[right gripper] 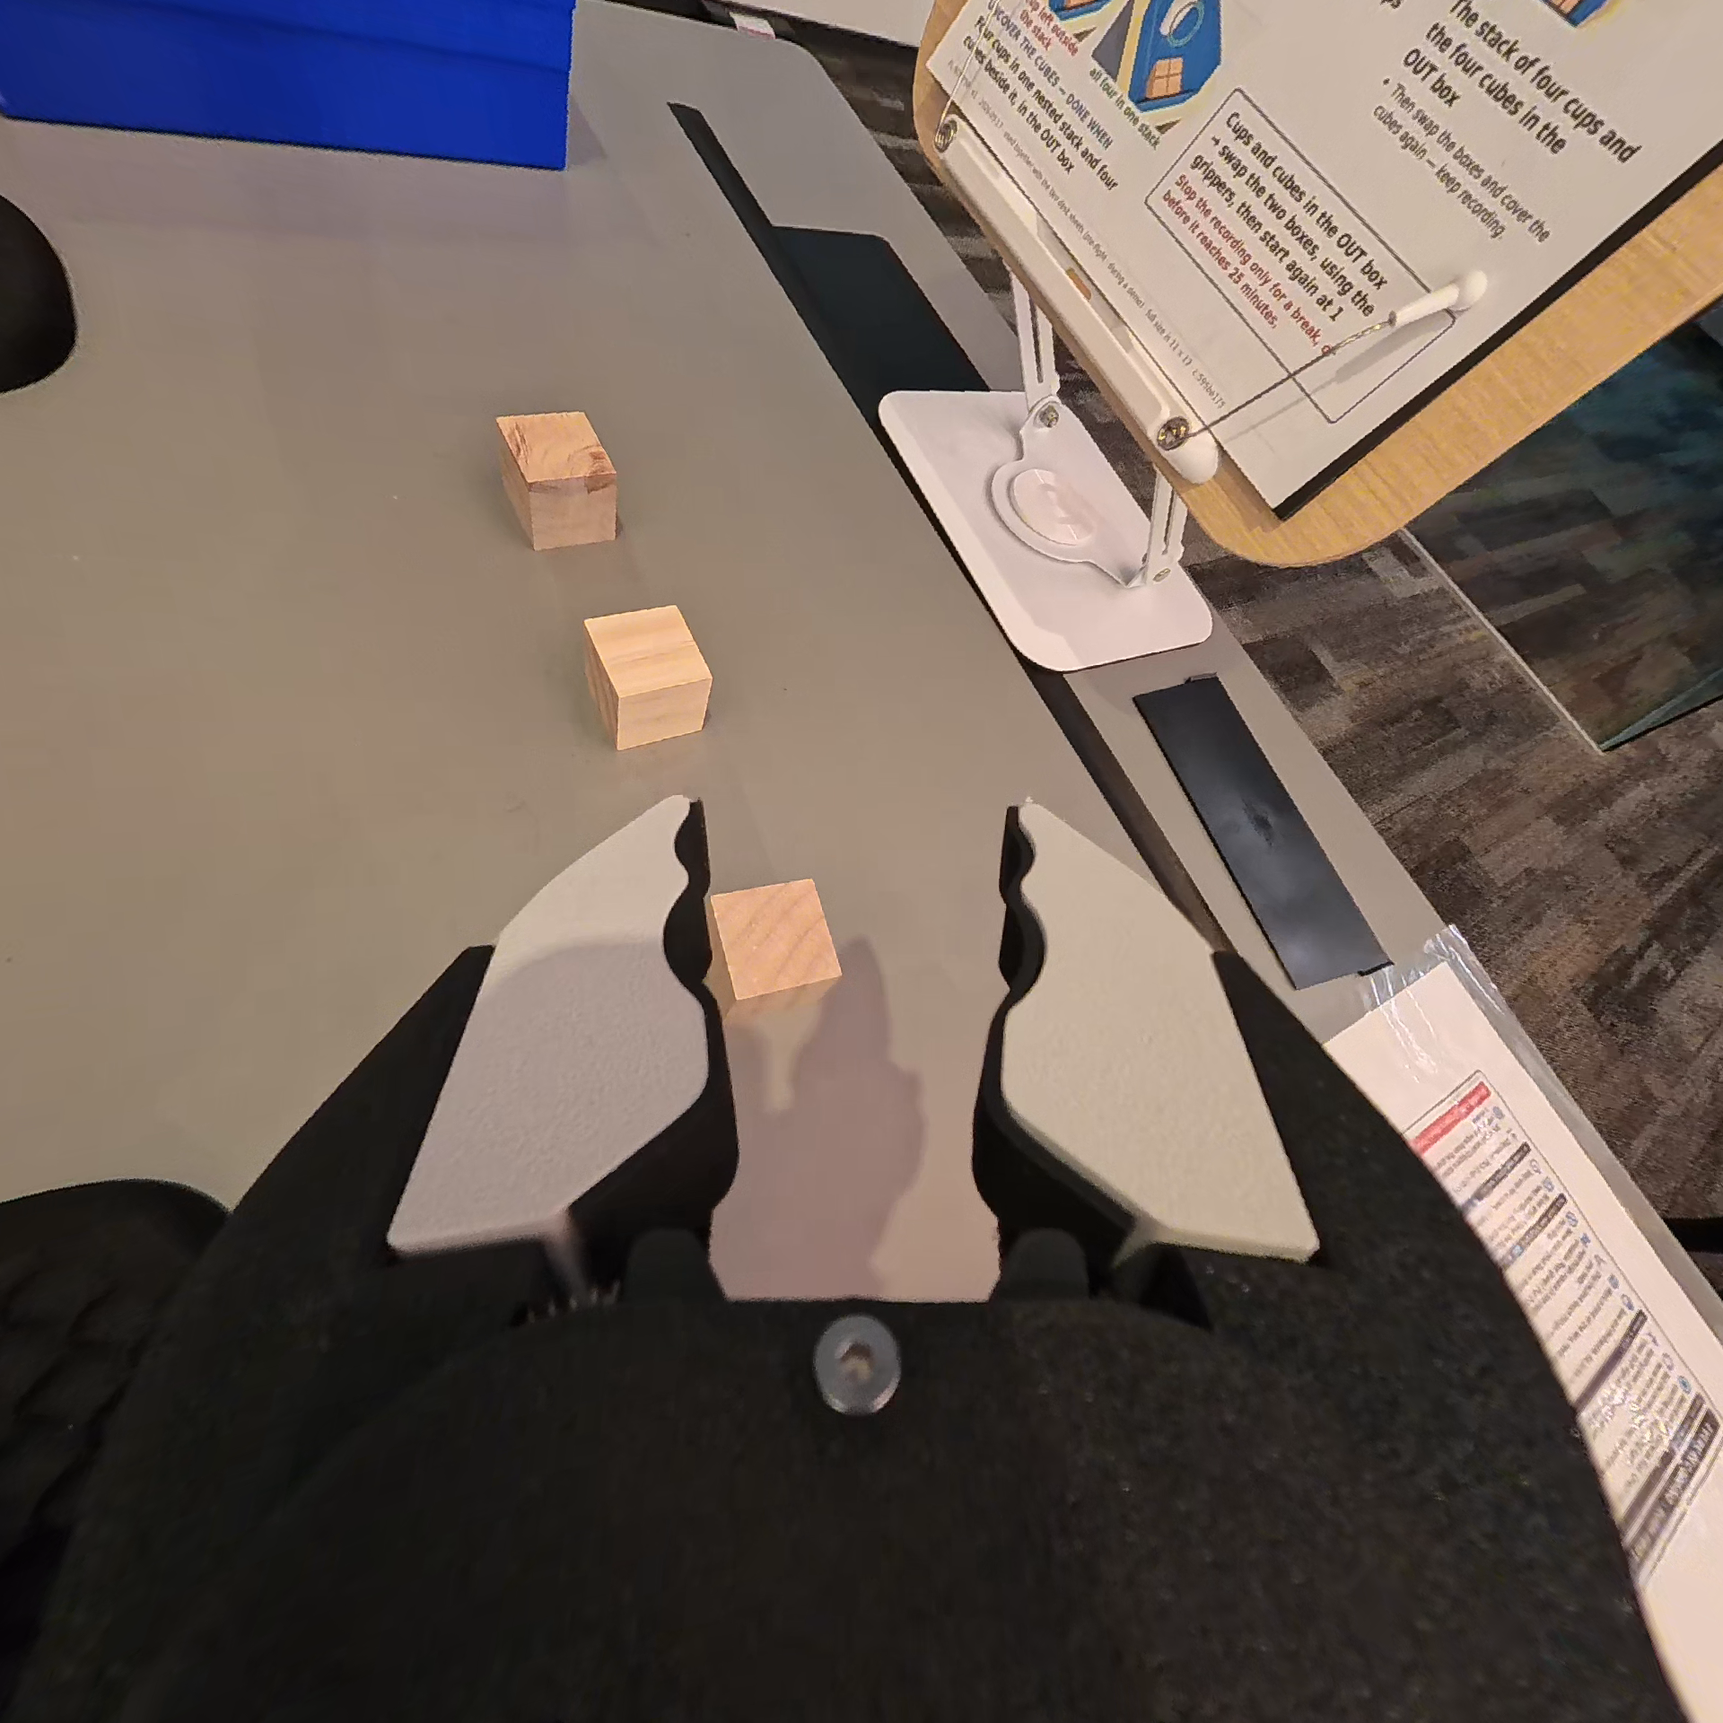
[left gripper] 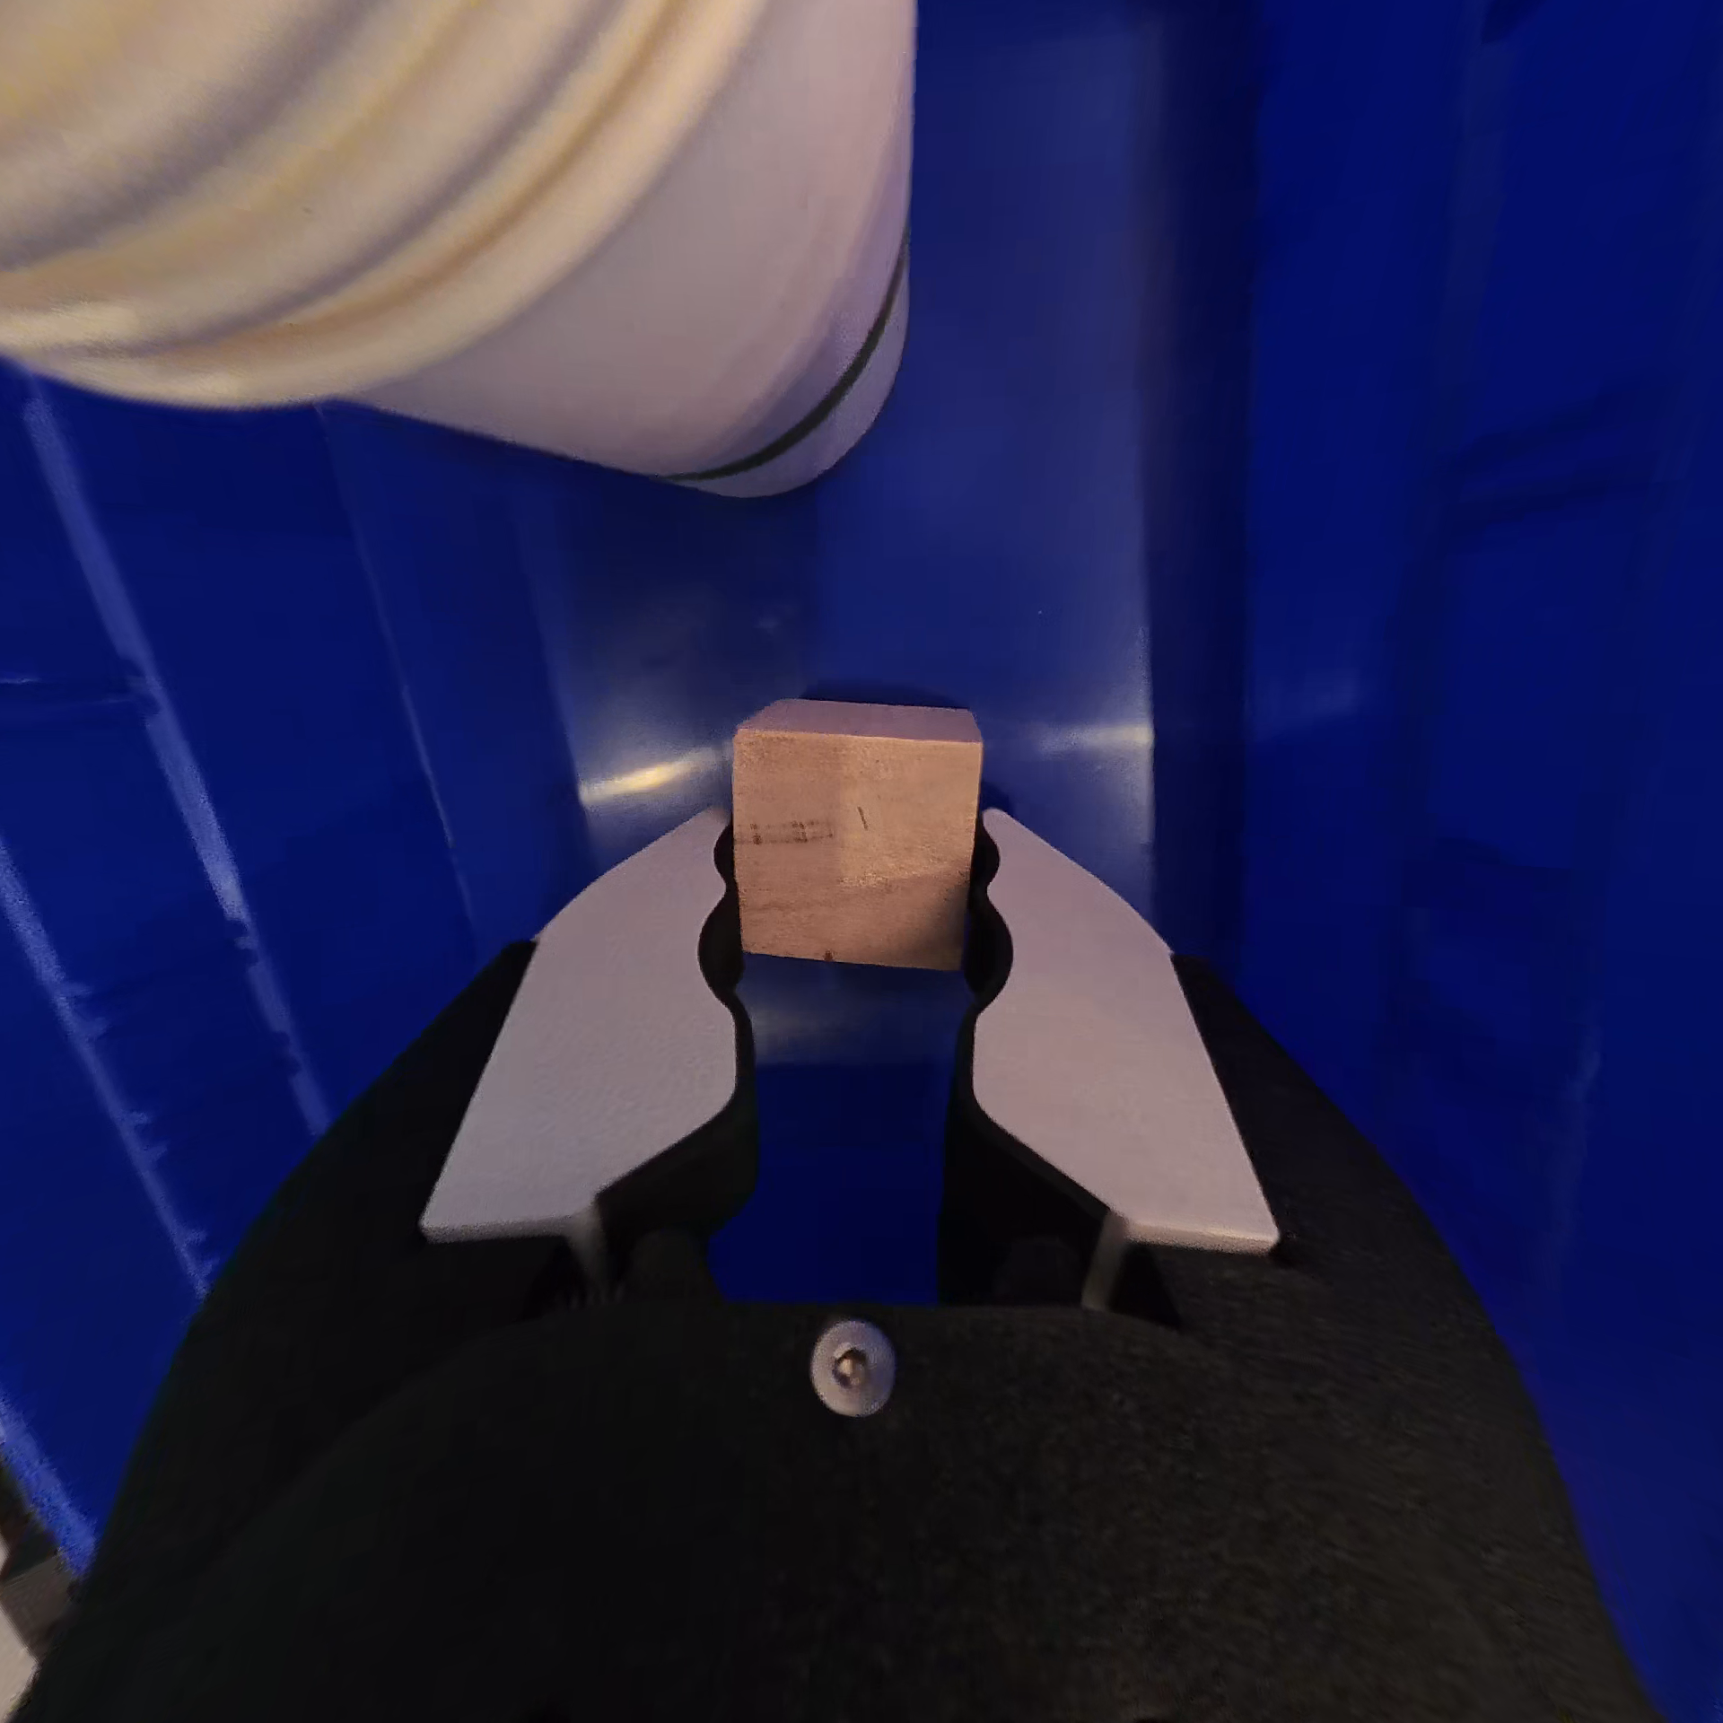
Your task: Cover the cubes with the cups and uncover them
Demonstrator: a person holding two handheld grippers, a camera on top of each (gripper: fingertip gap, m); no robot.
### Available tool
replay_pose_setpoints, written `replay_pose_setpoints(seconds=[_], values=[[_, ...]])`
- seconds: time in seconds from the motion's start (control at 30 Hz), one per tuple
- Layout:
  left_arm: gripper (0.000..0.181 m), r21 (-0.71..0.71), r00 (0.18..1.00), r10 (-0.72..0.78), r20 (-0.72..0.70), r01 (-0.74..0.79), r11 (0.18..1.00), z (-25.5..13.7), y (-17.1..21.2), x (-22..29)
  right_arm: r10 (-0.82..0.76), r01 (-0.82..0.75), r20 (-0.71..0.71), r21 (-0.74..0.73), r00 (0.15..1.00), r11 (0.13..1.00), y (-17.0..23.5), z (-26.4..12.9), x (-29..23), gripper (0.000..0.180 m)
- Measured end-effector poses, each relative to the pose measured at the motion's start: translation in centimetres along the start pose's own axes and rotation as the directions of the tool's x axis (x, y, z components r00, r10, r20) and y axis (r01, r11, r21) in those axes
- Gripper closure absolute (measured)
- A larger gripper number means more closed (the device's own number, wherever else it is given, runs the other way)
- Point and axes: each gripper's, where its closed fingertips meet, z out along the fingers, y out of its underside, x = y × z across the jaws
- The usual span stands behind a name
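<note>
Both jaws differ: the left gripper (left gripper: 853, 820) pinches one square wooden cube (left gripper: 856, 839) inside a glossy blue bin (left gripper: 1399, 653) beside ribbed white cups (left gripper: 447, 214). Spread wide, the right gripper (right gripper: 853, 820) hovers over three pale wooden cubes (right gripper: 647, 675) on the matte grey table (right gripper: 280, 746).

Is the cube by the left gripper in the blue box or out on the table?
In: blue box walls surround the cube.
</note>
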Motion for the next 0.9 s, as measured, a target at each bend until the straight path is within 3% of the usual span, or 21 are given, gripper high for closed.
replay_pose_setpoints(seconds=[0.17, 0.3, 0.4, 0.5, 0.6, 0.67, 0.9], values=[[0.135, 0.106, 1.000, 0.015, -0.026, -0.012, 0.994, -4.4, -0.8, -1.1, 0.017, -0.017, -0.001, 0.003, 1.000, 1.000, 0.4, -0.1, 0.3, 0.120], [0.136, 0.218, 0.989, 0.148, 0.016, -0.148, 0.965, -11.3, -3.2, -1.6, 0.024, -0.024, -0.008, -0.005, 1.000, 1.000, 0.6, -0.2, 0.5, 0.121], [0.136, 0.295, 0.931, 0.364, 0.037, -0.358, 0.886, -16.8, -6.2, 1.3, 0.022, -0.022, -0.009, -0.014, 1.000, 1.000, 0.6, -0.2, 0.3, 0.121], [0.136, 0.398, 0.774, 0.633, -0.026, -0.573, 0.717, -19.4, -8.6, 8.3, 0.009, -0.009, -0.002, -0.036, 1.000, 0.999, 0.7, 0.2, 0.0, 0.121], [0.136, 0.461, 0.560, 0.829, -0.008, -0.733, 0.500, -17.2, -9.7, 15.0, 0.004, -0.003, 0.009, -0.050, 1.000, 0.999, 0.8, 0.6, -0.2, 0.120], [0.136, 0.456, 0.457, 0.889, -0.019, -0.787, 0.415, -13.5, -9.9, 18.4, 0.002, -0.001, 0.019, -0.056, 1.000, 0.998, 0.9, 0.9, -0.4, 0.120], [0.136, 0.372, 0.288, 0.945, -0.158, -0.869, 0.327, -2.3, -9.7, 24.2, -0.004, 0.006, 0.031, -0.060, 1.000, 0.998, 0.9, 1.1, -0.7, 0.120]])
